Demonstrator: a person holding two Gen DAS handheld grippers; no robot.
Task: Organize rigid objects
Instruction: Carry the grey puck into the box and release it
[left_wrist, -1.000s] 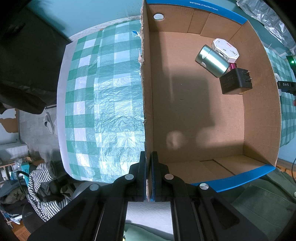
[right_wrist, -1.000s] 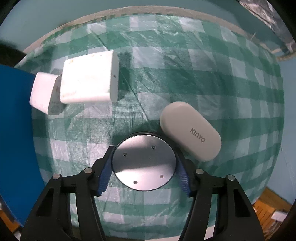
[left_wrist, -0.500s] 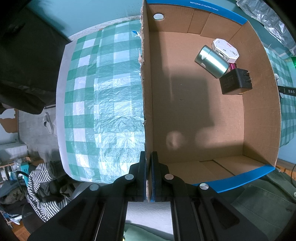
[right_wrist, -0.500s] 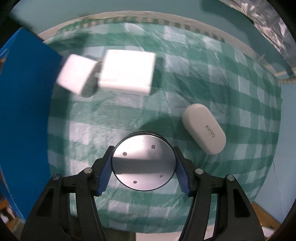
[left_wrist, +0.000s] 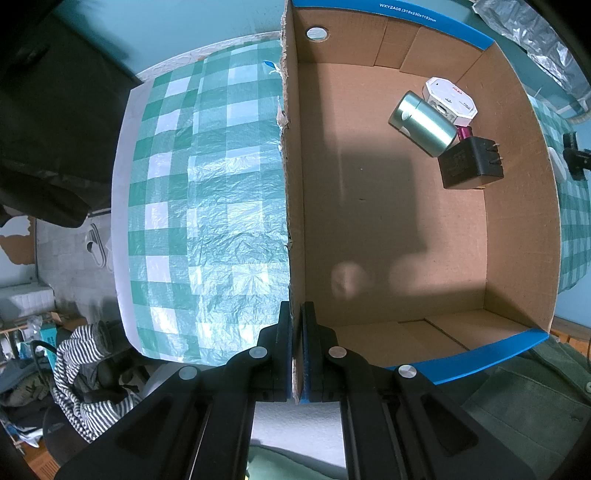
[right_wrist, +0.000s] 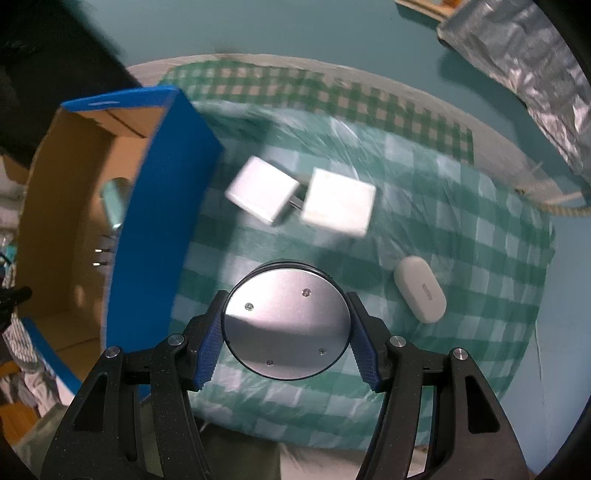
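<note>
My right gripper is shut on a round silver disc with small screws, held above the green checked tablecloth. Two white adapter blocks and a white oval case lie on the cloth beyond it. The cardboard box with blue outer walls stands to the left in the right wrist view. My left gripper is shut on the box's left wall. Inside the box lie a silver-green cylinder, a white octagonal device and a black plug adapter.
A crinkled silver foil sheet lies at the upper right beyond the table. Striped clothing and clutter sit on the floor left of the table. The box floor near the left wall is bare cardboard.
The right gripper has risen with the silver disc and shifted toward the box, which now shows at the left. The white items look smaller and farther. The left gripper has stayed put.
</note>
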